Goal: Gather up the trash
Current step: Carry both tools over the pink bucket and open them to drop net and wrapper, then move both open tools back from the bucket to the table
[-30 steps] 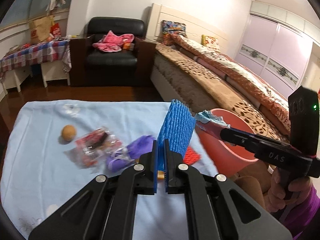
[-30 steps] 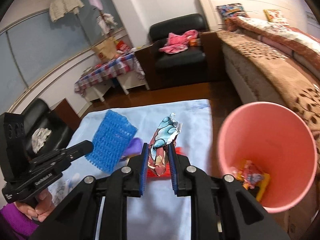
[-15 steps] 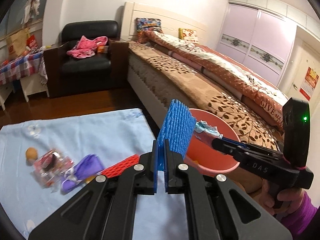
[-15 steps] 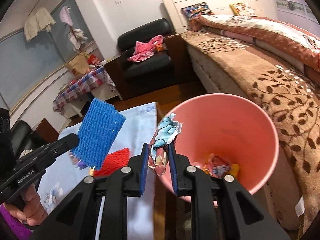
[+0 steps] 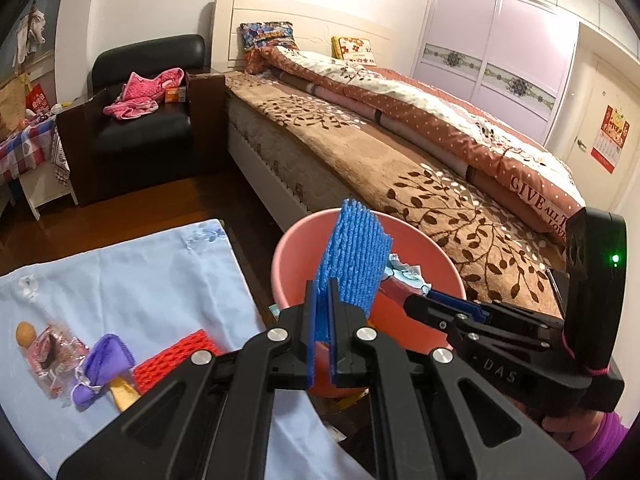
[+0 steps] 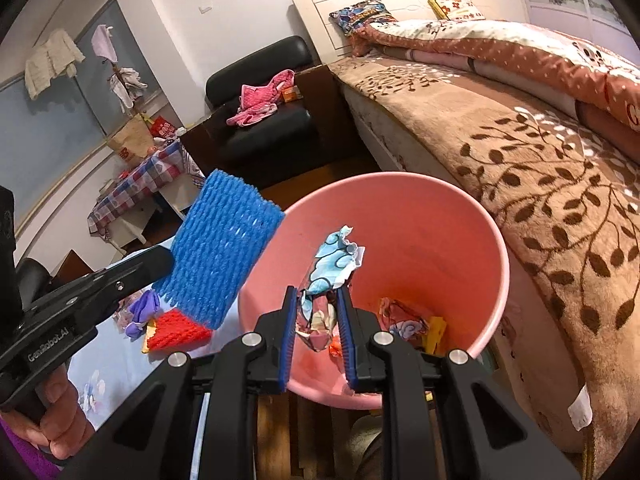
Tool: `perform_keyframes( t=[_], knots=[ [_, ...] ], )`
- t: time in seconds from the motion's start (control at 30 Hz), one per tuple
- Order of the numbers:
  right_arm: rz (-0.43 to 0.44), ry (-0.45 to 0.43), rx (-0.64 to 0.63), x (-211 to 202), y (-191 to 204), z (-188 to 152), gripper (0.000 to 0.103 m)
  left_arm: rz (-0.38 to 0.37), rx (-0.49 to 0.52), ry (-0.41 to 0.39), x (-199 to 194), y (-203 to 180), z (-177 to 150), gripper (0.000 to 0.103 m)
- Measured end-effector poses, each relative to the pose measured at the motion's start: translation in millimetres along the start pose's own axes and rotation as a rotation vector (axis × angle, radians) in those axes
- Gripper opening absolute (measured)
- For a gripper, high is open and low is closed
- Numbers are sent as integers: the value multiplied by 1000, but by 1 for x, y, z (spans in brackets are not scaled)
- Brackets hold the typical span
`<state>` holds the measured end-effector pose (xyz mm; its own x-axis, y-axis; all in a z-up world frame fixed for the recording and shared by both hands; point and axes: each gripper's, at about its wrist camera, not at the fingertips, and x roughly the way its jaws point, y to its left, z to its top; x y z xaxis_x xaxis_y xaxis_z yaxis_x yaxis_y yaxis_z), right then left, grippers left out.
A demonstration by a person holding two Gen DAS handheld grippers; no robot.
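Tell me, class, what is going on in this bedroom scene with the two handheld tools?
A person is collecting trash with a tool in each hand. The left tool is shut on a blue foam net, and the right tool grips a crumpled wrapper; both are held at the pink bin beside the bed, not yet released. A few wrappers already lie inside. A red foam net, a purple scrap and other litter are on the light-blue cloth.

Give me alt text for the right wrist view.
The right gripper holds a crumpled wrapper over the open pink bin, which already has wrappers at the bottom. At left, the left gripper holds a blue foam net near the bin's rim, above a red net on the blue cloth.
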<state>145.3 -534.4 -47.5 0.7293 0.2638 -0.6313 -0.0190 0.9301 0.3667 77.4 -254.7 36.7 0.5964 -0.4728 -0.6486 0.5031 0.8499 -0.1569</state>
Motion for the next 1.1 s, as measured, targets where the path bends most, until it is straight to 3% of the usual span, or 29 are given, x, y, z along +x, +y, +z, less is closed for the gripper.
perform_keyframes(
  t=[0.37,0.47,0.53,0.6,0.83,0.93,1.0,1.1],
  knots=[
    [5,5,22,2,-9,-3,19,13,-14,17,15,-4,1,5],
    [6,7,24,2,-10,-3,19,9,-8,21,17,-6,0,16],
    [5,7,23,3,-10,-4,19,7,-11,14,16,-6,0,32],
    [5,8,23,3,-10,-5,19,4,-17,8,14,-6,-1,39],
    [-5,2,32,2,-10,-5,21,6,-28,10,11,-3,-2,40],
    [-15,5,42,3,-10,-7,29,9,-32,13,8,0,-3,40],
    [-23,4,48,3,-10,-7,43,12,-30,20,7,0,-4,40],
    [-20,1,53,2,-9,-8,45,14,-33,16,4,2,-5,40]
  ],
)
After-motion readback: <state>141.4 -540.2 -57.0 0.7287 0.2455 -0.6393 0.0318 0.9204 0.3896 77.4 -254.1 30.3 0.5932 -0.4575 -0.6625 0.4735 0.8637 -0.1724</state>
